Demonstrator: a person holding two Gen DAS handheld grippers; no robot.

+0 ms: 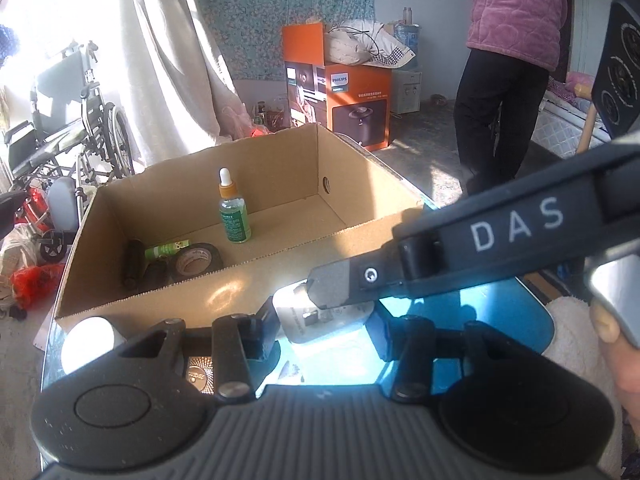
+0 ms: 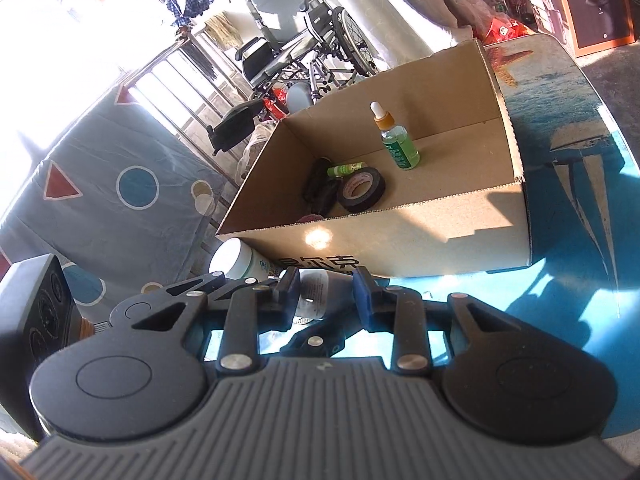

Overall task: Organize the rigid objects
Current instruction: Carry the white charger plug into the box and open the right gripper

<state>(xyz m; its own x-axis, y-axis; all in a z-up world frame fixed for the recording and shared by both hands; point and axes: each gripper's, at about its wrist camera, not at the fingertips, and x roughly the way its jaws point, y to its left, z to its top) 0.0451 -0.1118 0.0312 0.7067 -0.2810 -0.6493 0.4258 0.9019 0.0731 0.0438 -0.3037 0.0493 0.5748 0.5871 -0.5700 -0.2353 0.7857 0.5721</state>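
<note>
An open cardboard box [image 1: 200,296] [image 2: 400,240] stands on the blue table. Inside it are a green dropper bottle [image 1: 234,216] [image 2: 398,144], a black tape roll [image 1: 196,260] [image 2: 360,190], a small green tube [image 1: 164,250] [image 2: 346,169] and dark objects [image 1: 134,264]. My left gripper [image 1: 324,328] is open around a flat white packaged item [image 1: 320,320] on the table before the box. My right gripper [image 2: 326,290] reaches across from the right in the left wrist view [image 1: 320,292], its jaws standing either side of the same item [image 2: 314,294]. A white jar [image 1: 90,342] [image 2: 236,258] lies at the box's near left corner.
The table [image 2: 560,160] has a blue sea print. A wheelchair [image 1: 68,128] [image 2: 296,40] stands left of the table. An orange Philips carton [image 1: 340,96] and a person in a pink jacket [image 1: 512,60] are behind. A patterned blue cloth [image 2: 100,184] hangs at left.
</note>
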